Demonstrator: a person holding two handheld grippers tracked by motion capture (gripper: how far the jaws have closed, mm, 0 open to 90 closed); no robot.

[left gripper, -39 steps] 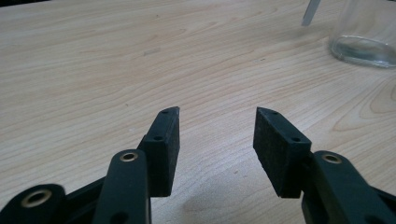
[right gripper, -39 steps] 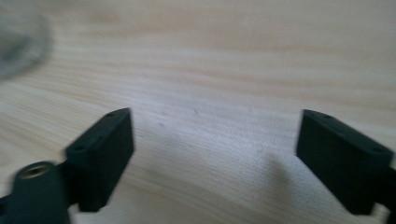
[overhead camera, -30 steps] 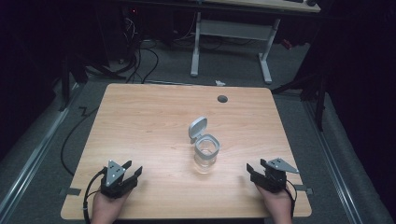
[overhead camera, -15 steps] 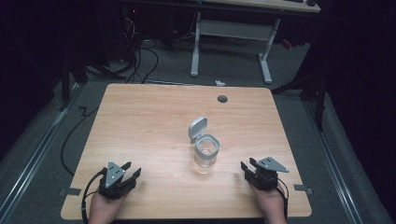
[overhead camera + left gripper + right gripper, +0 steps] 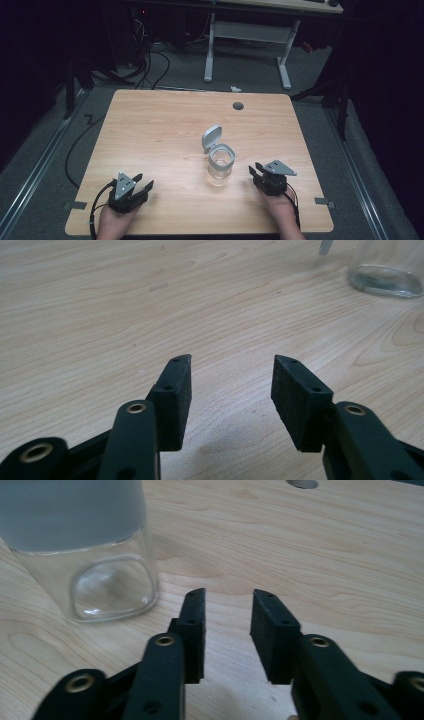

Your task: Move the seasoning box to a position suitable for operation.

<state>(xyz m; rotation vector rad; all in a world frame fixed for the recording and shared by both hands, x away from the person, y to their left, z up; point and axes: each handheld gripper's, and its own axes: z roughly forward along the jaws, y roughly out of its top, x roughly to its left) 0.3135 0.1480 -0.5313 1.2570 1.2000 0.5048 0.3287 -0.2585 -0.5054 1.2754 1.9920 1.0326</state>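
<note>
A wooden table (image 5: 150, 130) takes up most of the scene. Near its middle stands a clear glass jar (image 5: 221, 164) with its grey flip lid (image 5: 211, 136) raised. The right gripper (image 5: 256, 171) sits just to the jar's right, near but not touching; its jaws have just been closing, a gap left between them with nothing in it, and the jar stands off to the left of the fingertips (image 5: 196, 611). The left gripper (image 5: 146, 184) rests well apart at the table's near left corner, jaws spread and empty.
</note>
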